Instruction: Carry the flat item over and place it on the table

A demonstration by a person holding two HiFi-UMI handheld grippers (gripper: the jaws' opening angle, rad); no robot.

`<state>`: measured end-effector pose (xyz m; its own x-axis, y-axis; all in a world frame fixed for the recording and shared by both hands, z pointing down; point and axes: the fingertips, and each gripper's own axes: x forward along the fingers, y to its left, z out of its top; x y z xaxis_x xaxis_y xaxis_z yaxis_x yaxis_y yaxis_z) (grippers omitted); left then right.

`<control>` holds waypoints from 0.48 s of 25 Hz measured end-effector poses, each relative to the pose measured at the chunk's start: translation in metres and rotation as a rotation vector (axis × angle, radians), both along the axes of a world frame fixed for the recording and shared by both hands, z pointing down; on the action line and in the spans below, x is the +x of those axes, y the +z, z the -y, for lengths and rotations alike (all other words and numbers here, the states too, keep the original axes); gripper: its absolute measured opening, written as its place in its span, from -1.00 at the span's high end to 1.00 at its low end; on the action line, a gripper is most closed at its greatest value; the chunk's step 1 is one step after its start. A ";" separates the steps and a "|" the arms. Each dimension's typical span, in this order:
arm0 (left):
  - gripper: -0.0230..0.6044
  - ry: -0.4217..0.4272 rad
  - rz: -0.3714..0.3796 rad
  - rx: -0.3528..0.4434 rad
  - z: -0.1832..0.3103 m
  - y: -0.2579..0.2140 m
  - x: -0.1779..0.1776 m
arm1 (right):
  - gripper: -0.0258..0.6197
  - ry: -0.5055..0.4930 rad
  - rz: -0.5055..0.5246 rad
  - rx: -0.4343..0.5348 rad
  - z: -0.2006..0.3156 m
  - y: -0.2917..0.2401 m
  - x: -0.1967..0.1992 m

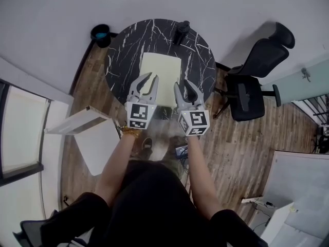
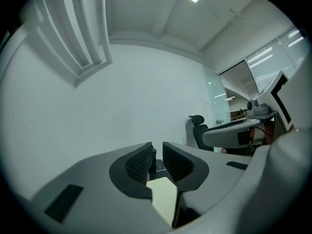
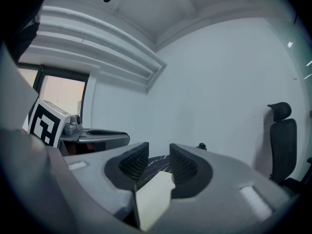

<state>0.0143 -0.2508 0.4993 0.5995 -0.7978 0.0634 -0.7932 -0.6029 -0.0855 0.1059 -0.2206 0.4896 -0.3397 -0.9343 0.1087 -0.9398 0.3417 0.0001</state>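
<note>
A pale yellow flat sheet (image 1: pixel 160 68) lies on the round black marble table (image 1: pixel 128 50), its near edge toward me. My left gripper (image 1: pixel 152 76) hovers over the sheet's near left part and my right gripper (image 1: pixel 181 84) over its near right part. In the left gripper view the sheet (image 2: pixel 165 199) shows low in the gap of the left gripper (image 2: pixel 157 152). In the right gripper view the sheet (image 3: pixel 152 199) lies below the right gripper (image 3: pixel 159 152), with the marble top (image 3: pixel 158 164) beyond. Both pairs of jaws stand a little apart, and no pad presses on the sheet.
A dark cup-like object (image 1: pixel 181 32) stands at the table's far edge. A black office chair (image 1: pixel 252 81) is to the right of the table, a dark bin (image 1: pixel 101 34) at its far left. White panels (image 1: pixel 77 120) lean at my left on the wooden floor.
</note>
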 end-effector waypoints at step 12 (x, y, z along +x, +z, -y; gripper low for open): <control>0.68 0.022 -0.018 0.057 -0.010 -0.037 0.006 | 0.69 -0.037 0.003 0.081 -0.007 -0.038 -0.025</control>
<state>0.0207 -0.2409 0.4621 0.6175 -0.7866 0.0070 -0.7817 -0.6146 -0.1058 0.0806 -0.2139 0.4519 -0.3746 -0.9266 0.0325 -0.9265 0.3755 0.0262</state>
